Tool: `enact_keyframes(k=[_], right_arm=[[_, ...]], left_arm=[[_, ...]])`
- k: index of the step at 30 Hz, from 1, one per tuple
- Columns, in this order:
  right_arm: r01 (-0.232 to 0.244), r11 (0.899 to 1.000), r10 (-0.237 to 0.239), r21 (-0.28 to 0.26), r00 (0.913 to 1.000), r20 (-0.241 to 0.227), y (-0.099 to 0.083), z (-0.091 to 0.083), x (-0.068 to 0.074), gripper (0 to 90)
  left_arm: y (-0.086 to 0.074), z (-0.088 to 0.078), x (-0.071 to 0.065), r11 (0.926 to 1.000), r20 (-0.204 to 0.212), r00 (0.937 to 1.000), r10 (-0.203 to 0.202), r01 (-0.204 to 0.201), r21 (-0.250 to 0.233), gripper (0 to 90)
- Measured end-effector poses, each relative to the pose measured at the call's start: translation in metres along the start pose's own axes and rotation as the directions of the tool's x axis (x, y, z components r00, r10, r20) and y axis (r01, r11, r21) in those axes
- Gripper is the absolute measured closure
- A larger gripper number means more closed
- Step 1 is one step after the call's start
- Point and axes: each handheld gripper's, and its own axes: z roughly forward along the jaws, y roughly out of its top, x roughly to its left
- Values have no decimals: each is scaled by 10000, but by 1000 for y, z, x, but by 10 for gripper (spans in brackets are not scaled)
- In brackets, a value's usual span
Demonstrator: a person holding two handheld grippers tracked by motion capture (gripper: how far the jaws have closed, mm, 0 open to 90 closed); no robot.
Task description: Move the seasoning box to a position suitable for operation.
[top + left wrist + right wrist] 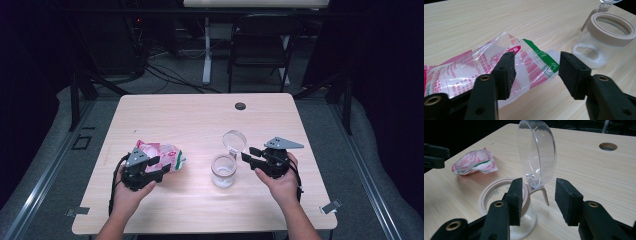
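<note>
High view: open jar (223,171) holds white powder.

Light: bright and even on the table (200,120), dark all round.
Shadows: soft and faint.
Focus: near jaws slightly soft.

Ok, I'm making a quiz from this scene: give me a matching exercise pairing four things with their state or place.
Things:
1. plastic bag
2. glass jar
3. clear lid
4. left gripper

States:
A. flipped up on its hinge
B. open, with white powder at the bottom
C. lying crumpled on the table, pink, white and green print
D. jaws apart, one on each side of the bag's end

Pairs: 1-C, 2-B, 3-A, 4-D
</note>
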Motion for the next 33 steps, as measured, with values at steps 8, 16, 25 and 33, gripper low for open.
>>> enact_keyframes(k=[8,16,25,33], right_arm=[[203,9998,-203,0,9998,-17,-1,3,3,555],[267,9996,-266,27,9996,-34,-1,5,6,544],[303,9995,-303,116,9995,1,-3,5,6,543],[303,9994,-303,171,9995,-9,-4,7,8,542]], left_arm=[[-2,3,-5,9995,70,9995,319,-319,24,384],[-5,14,-20,9917,-155,9926,1206,-1198,468,368],[-9,31,-29,9772,-721,9772,1998,-1933,879,368],[-13,41,-24,9675,-1256,9644,2329,-2167,1303,379]])
